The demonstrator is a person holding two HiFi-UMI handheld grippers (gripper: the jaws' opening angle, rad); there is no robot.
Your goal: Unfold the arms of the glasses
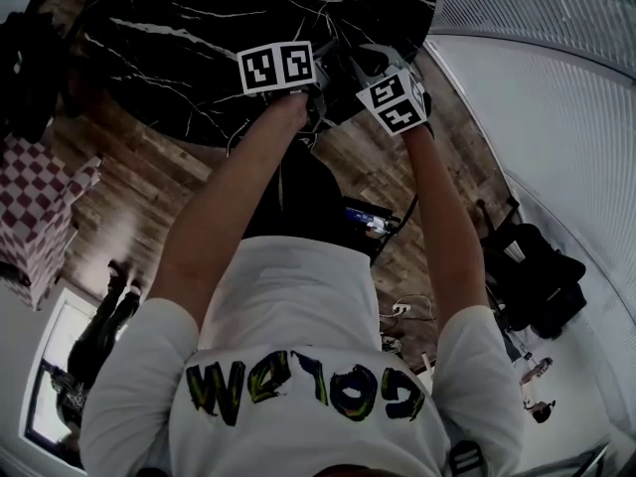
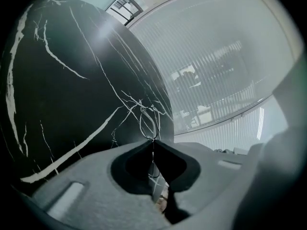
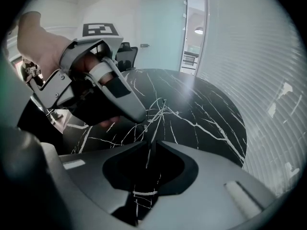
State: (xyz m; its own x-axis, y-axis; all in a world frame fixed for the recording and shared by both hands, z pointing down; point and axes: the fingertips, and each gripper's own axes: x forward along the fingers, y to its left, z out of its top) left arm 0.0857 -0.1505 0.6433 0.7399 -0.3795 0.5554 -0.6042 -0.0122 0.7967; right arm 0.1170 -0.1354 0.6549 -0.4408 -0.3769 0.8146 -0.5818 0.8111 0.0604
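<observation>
The glasses (image 2: pixel 147 122), thin wire with rounded rims, hang above the glossy black, white-veined tabletop (image 2: pixel 57 104), near its edge. The left hand-held gripper (image 2: pixel 152 140) is clenched on the frame. The right hand-held gripper (image 3: pixel 151 143) pinches what looks like a slim arm. Pulling askew could bend the wire or let it slip onto the tabletop.

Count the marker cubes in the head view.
2. One cube sits on the left gripper, over the table's near edge; the other cube sits on the right gripper, just to its right. None seems hidden.
</observation>
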